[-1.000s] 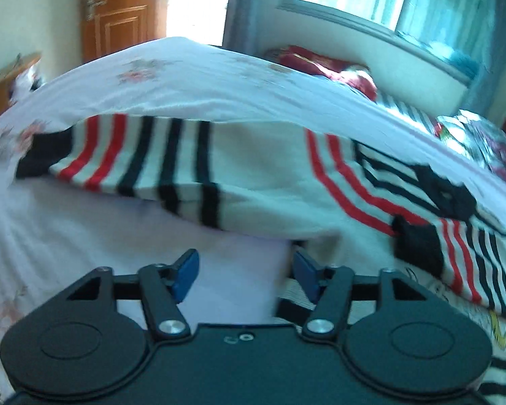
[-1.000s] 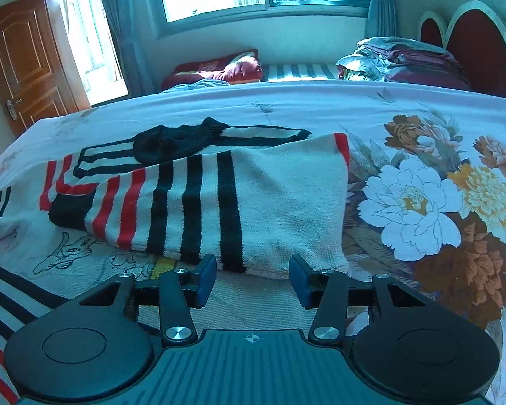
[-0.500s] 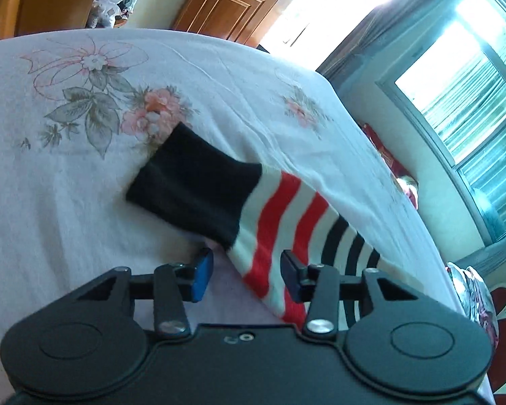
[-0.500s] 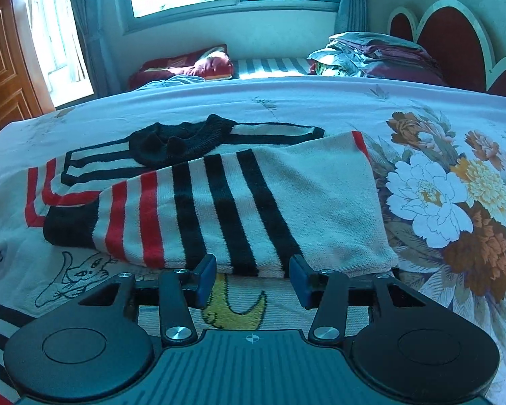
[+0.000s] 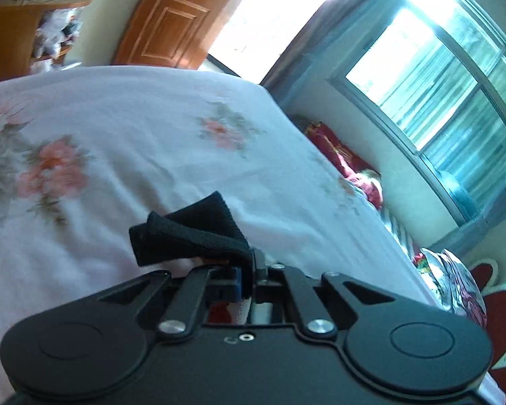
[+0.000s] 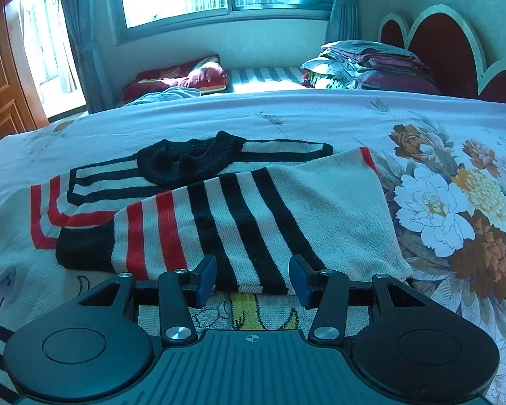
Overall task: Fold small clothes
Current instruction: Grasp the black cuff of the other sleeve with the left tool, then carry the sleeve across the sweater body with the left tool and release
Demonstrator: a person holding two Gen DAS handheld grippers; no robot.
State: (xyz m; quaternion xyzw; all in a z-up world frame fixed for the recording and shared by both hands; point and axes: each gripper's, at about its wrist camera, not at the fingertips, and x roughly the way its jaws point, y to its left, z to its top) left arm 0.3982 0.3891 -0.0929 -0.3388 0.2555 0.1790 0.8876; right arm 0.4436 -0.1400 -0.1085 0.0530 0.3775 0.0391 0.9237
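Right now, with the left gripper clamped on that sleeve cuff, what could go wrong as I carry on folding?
1. The left gripper pinches only an edge of the black ribbed knit cuff; a quick pull may slip it free.
2. The right gripper is open and holds nothing, so pulling may drag the striped knit sweater across the floral bedsheet and undo the folded sleeve.

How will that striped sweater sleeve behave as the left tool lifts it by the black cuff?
Probably floppy: the black cuff already curls and creases where the left tool pinches it. The knit looks soft and light, so the sleeve should trail limply. Its ribbed texture likely resists slipping. The right-side sleeve lies flat, folded across the sweater body.
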